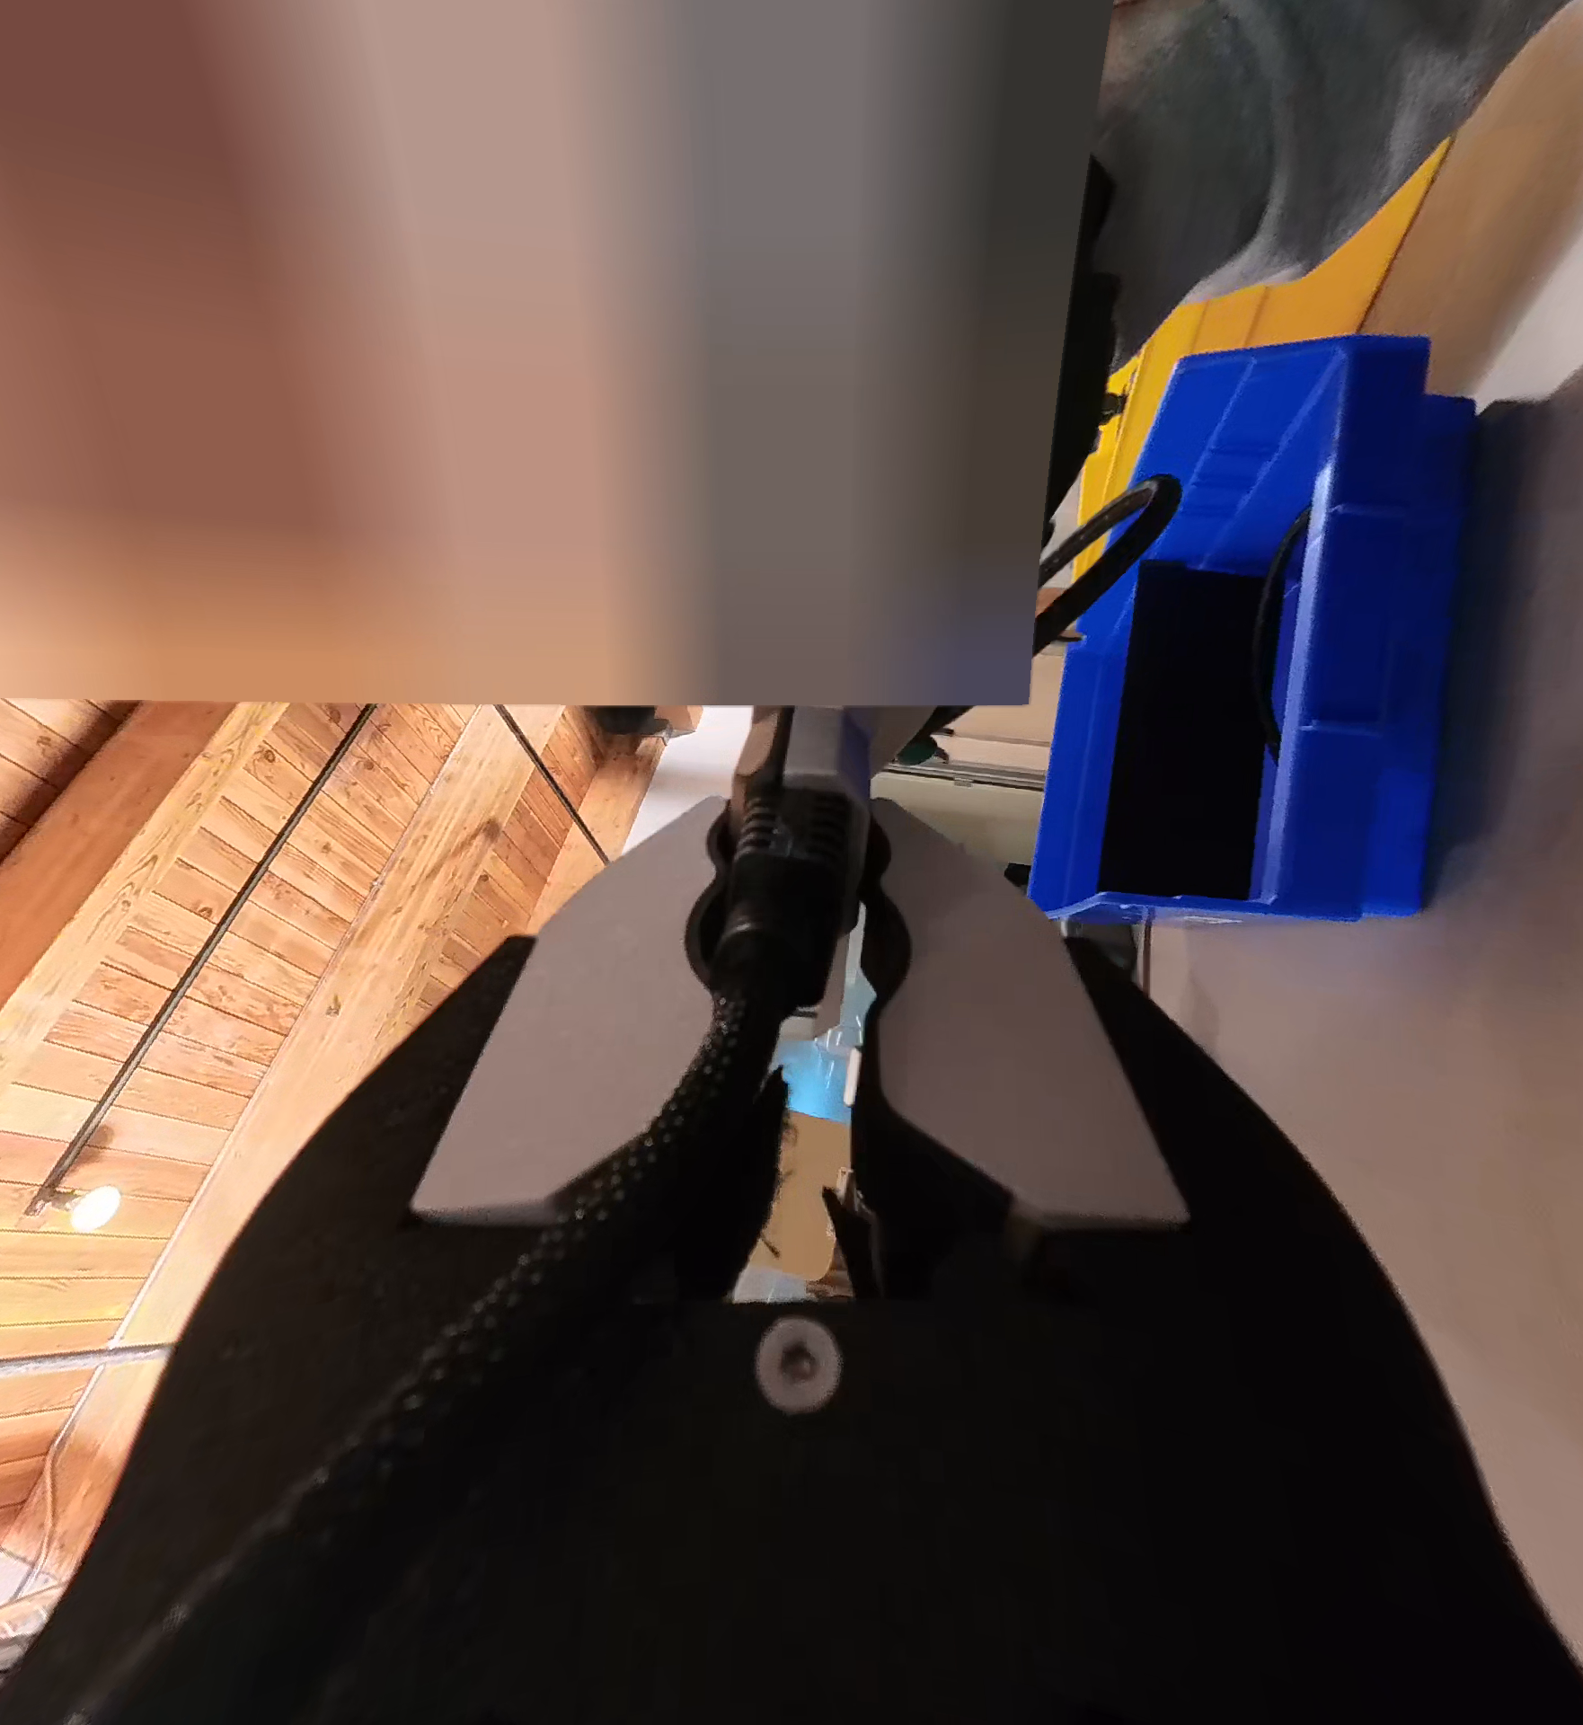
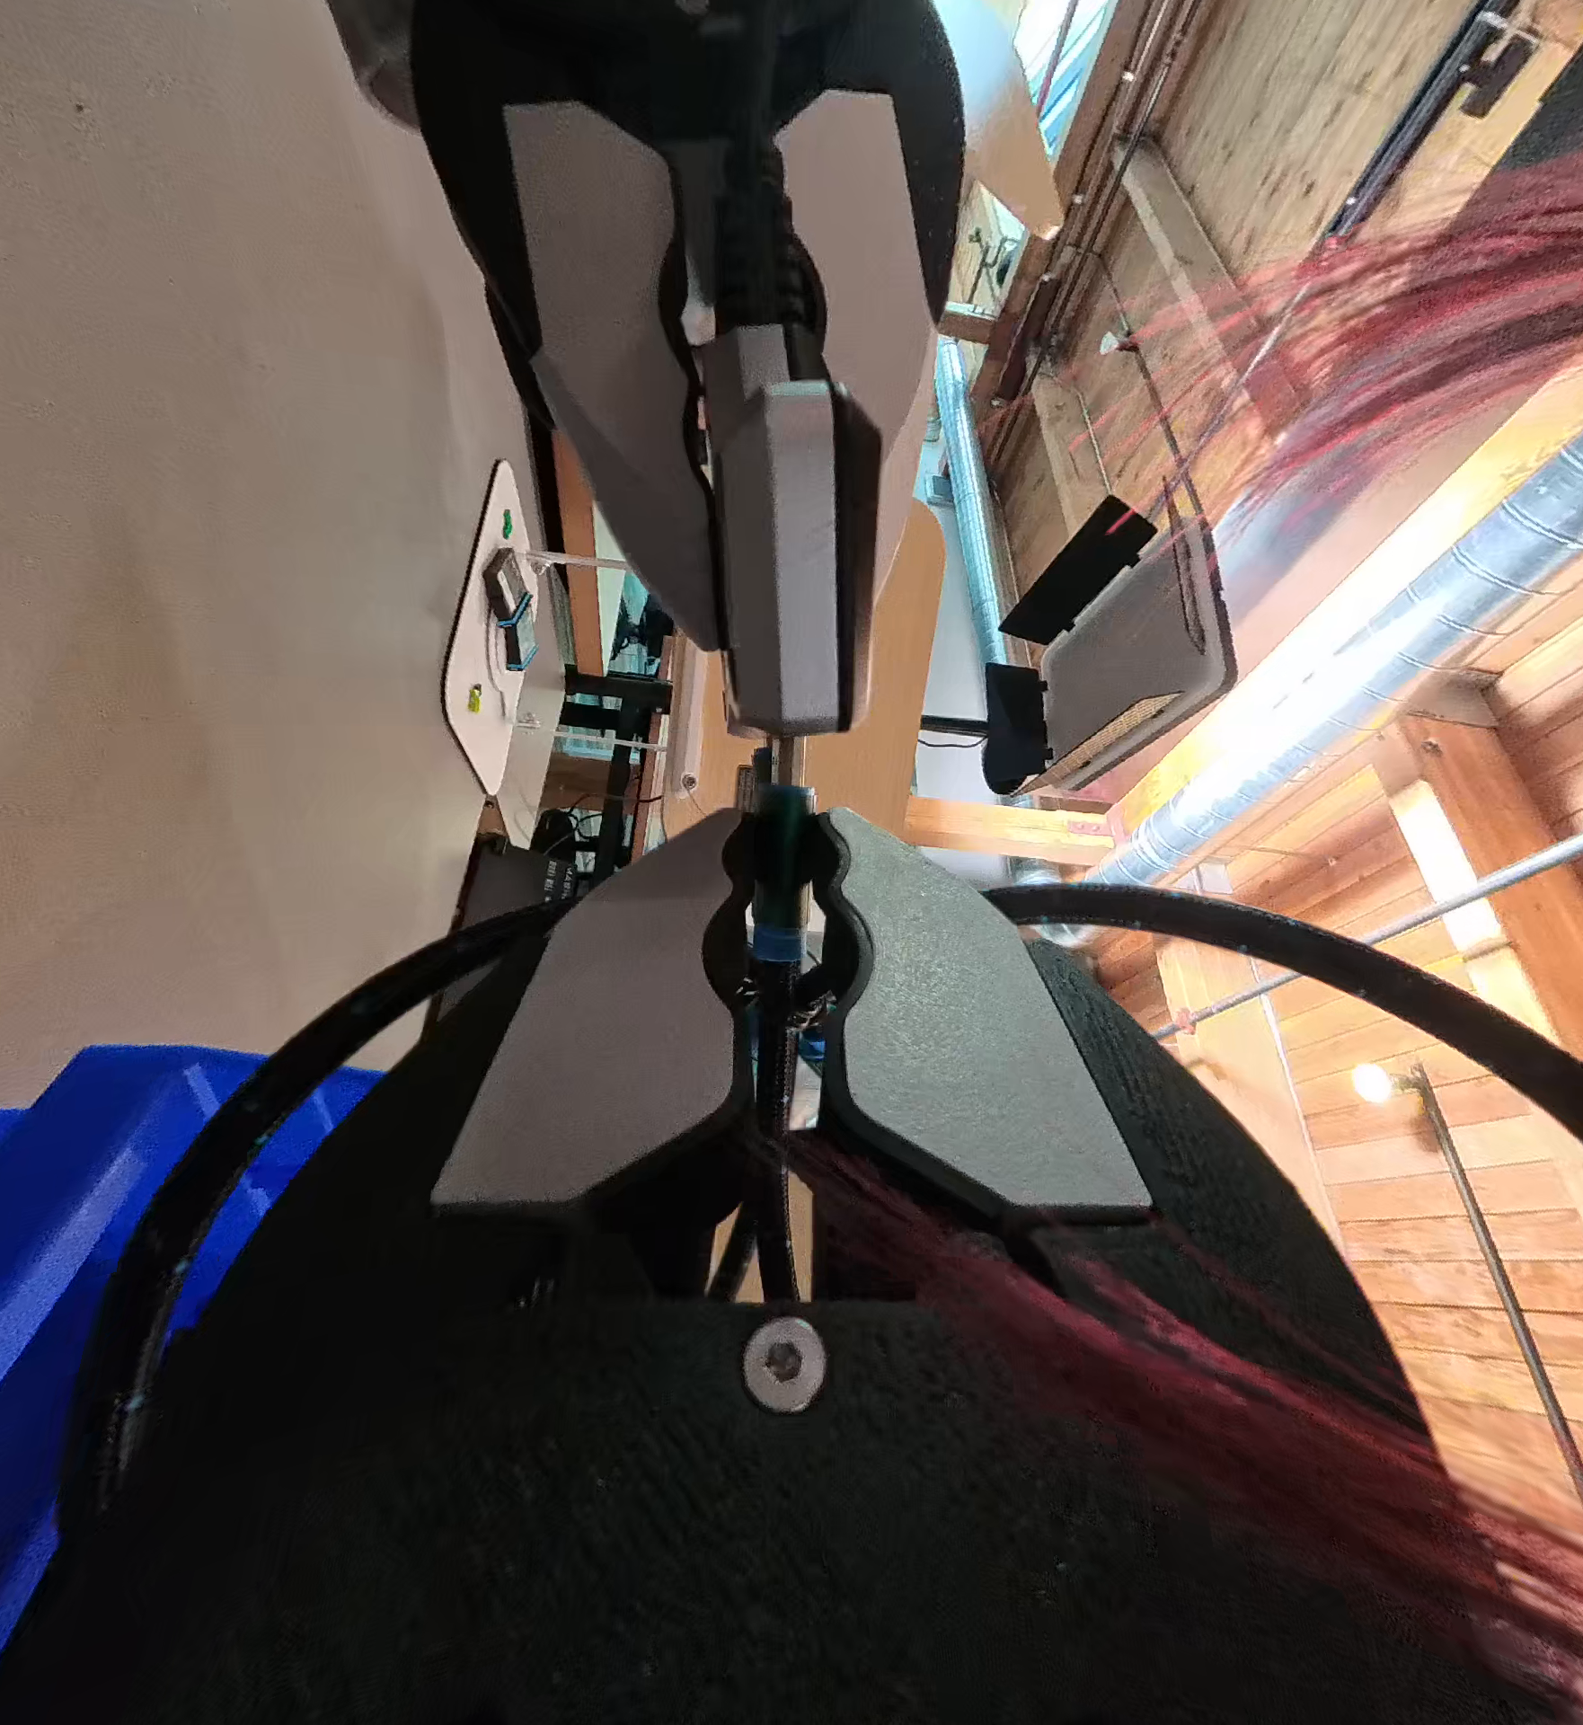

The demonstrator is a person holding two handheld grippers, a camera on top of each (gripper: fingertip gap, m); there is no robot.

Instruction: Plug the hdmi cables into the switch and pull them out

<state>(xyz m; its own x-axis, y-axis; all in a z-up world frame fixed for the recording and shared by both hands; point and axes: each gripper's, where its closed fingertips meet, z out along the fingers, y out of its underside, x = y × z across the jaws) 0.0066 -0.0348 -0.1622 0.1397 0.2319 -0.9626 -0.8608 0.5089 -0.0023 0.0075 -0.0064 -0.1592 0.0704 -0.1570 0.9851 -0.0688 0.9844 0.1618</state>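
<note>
A: What does the left hand-held gripper (image 1: 792, 873) have?

B: Its two grey fingers (image 1: 620, 943) are pinched on a grey adapter block (image 2: 783, 560), at the end where a ribbed black plug (image 1: 783, 840) and a braided black cable (image 1: 638, 1157) come out. In the right wrist view the block sticks out past those fingers, pointing at the other gripper.

A: And the right hand-held gripper (image 2: 778, 877)?

B: Closed nearly all the way on a slim dark connector (image 2: 777, 840) with a blue band. Its notched pads (image 2: 872, 896) press on both sides of it. A braided lead (image 2: 774, 1073) runs back between the fingers, and a black cable loop (image 2: 1329, 943) arcs around the gripper body.

A: How close are the two parts?

B: The connector's metal tip sits just below the end face of the block, roughly in line with it. Whether the tip is already inside a port I cannot tell.

A: So what stage would you call it?

B: Judging by the alignment alone, the two pieces are being brought end to end, held in the air above the bench (image 2: 162, 467). Any seating would need the tip kept square to the block's end face.

A: Anything nearby?

B: A blue bin (image 1: 1310, 653) on the bench with a cable loop in it, and a small white board (image 2: 489, 635) further along.
</note>
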